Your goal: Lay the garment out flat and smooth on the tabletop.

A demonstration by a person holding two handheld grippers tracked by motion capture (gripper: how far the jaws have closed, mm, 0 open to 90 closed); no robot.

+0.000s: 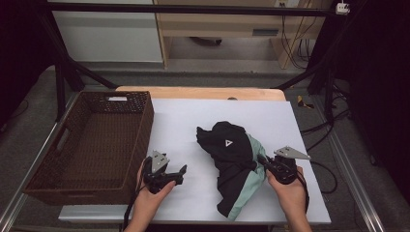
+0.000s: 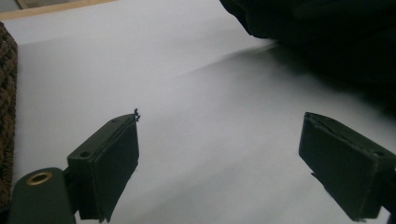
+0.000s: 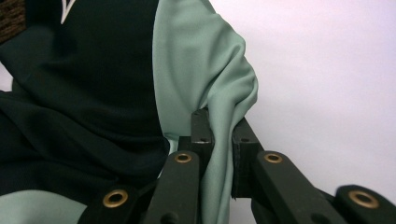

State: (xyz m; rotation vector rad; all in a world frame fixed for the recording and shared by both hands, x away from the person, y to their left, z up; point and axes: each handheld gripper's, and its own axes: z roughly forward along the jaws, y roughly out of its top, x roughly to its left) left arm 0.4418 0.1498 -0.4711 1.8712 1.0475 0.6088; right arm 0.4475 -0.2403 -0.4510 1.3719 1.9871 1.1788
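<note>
Lying crumpled on the white sheet (image 1: 193, 125) that covers the desk (image 1: 203, 93), the black and mint-green garment (image 1: 232, 164) sits right of centre, with a small white triangle mark facing up on its black part. The right gripper (image 1: 263, 162) meets the garment's right edge in the high view. In the right gripper view its two black jaws stand close together, and a fold of the mint-green fabric (image 3: 219, 140) runs between them, pinched from both sides. The person's right hand (image 1: 285, 186) holds that gripper from below, near the front edge of the desk.

The left gripper (image 1: 180, 175) rests low over the bare sheet, left of the garment and apart from it, held in the person's left hand (image 1: 150, 195). In the left gripper view its jaws stand wide apart, with nothing between them but white sheet; the dark edge of the garment lies beyond them at the upper right.

A brown woven basket (image 1: 48, 164) sits along the left side of the desk, just beside the left gripper, its handle slot facing the far end.
</note>
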